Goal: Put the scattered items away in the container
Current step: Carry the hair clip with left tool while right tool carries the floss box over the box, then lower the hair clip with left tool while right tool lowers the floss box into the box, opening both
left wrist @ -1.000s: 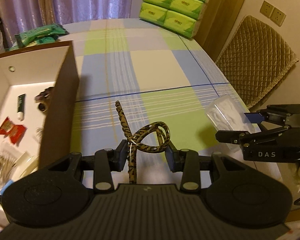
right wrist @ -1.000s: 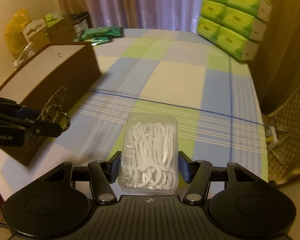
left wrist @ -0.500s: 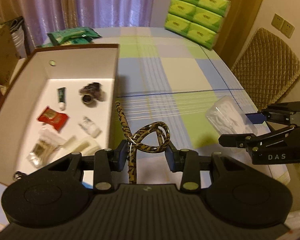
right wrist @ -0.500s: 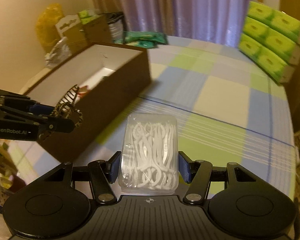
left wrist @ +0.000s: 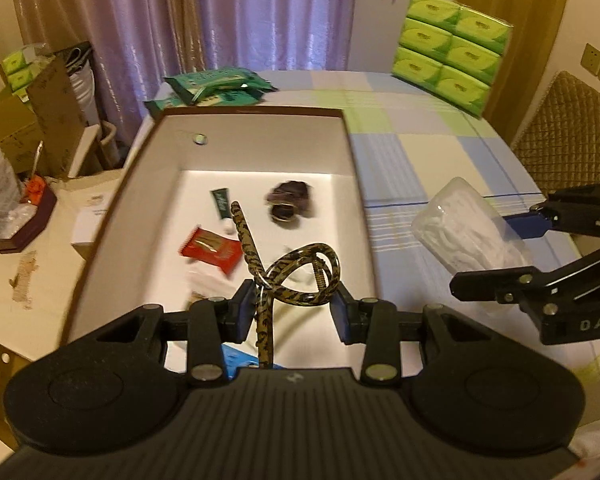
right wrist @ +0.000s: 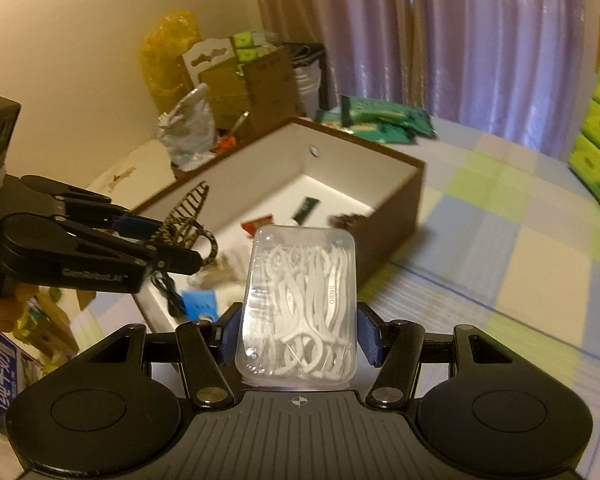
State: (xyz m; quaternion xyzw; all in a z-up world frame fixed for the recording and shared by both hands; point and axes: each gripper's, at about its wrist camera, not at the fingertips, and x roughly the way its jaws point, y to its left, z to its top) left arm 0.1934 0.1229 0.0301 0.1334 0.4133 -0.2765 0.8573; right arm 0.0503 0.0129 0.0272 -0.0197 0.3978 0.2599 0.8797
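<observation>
My left gripper (left wrist: 294, 310) is shut on a leopard-print hair clip (left wrist: 300, 272) and hangs over the near end of the brown box (left wrist: 252, 111), which is white inside. In the box lie a green tube (left wrist: 221, 204), a red packet (left wrist: 212, 249), a dark hair accessory (left wrist: 290, 202) and other small items. My right gripper (right wrist: 300, 336) is shut on a clear case of white floss picks (right wrist: 300, 300). It hovers over the checked tablecloth just right of the box wall (right wrist: 396, 208). The left gripper (right wrist: 160, 248) with the clip (right wrist: 188, 220) shows at the left of the right wrist view.
A stack of green tissue packs (left wrist: 452, 44) stands at the table's far right. Green wipe packs (left wrist: 216, 84) lie behind the box. A quilted chair back (left wrist: 572, 132) is at the right edge. Cardboard boxes and bags (left wrist: 32, 112) crowd the floor to the left.
Both grippers have swung left with their loads. The left one has gone from the tablecloth to above the box's inside; the right one has come close to the box's right wall.
</observation>
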